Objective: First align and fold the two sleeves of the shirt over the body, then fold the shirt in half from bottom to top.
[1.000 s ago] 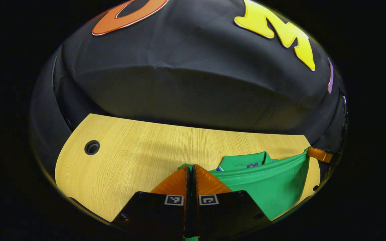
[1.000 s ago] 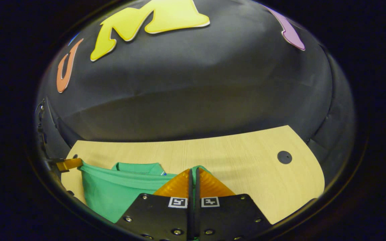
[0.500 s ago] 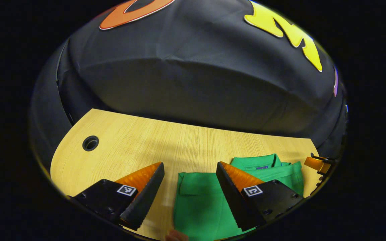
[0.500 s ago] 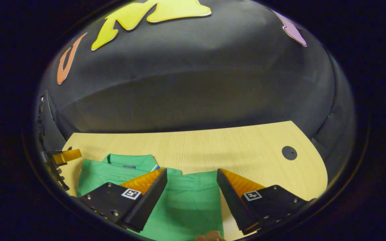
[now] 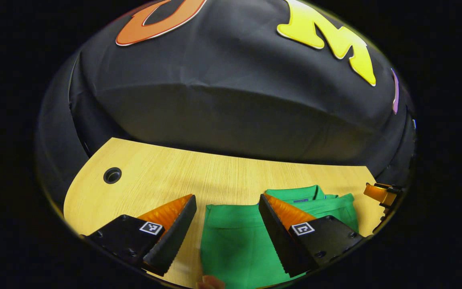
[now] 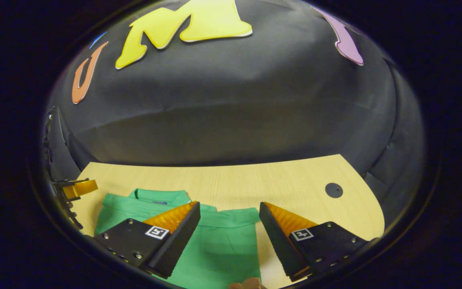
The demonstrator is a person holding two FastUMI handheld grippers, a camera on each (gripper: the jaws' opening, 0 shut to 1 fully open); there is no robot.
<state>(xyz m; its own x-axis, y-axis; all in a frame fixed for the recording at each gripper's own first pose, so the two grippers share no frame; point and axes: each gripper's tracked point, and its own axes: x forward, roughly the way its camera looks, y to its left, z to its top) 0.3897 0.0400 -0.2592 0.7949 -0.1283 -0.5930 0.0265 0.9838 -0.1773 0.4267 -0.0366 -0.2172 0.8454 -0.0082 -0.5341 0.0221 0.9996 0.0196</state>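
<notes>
Shirt (image 5: pixel 235 241) lies folded at bottom centre on table (image 5: pixel 155 180), collar peeking out; left gripper (image 5: pixel 227 214) and right gripper (image 6: pixel 229 218) spread wide, gripping nothing, likely done.

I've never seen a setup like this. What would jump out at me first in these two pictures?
Probably the bright green shirt, lying folded on the pale wooden table, collar toward the far side. Next, the wide-open left hand-held gripper poised just over it, and the right hand-held gripper, equally open, over the shirt's other end.
</notes>
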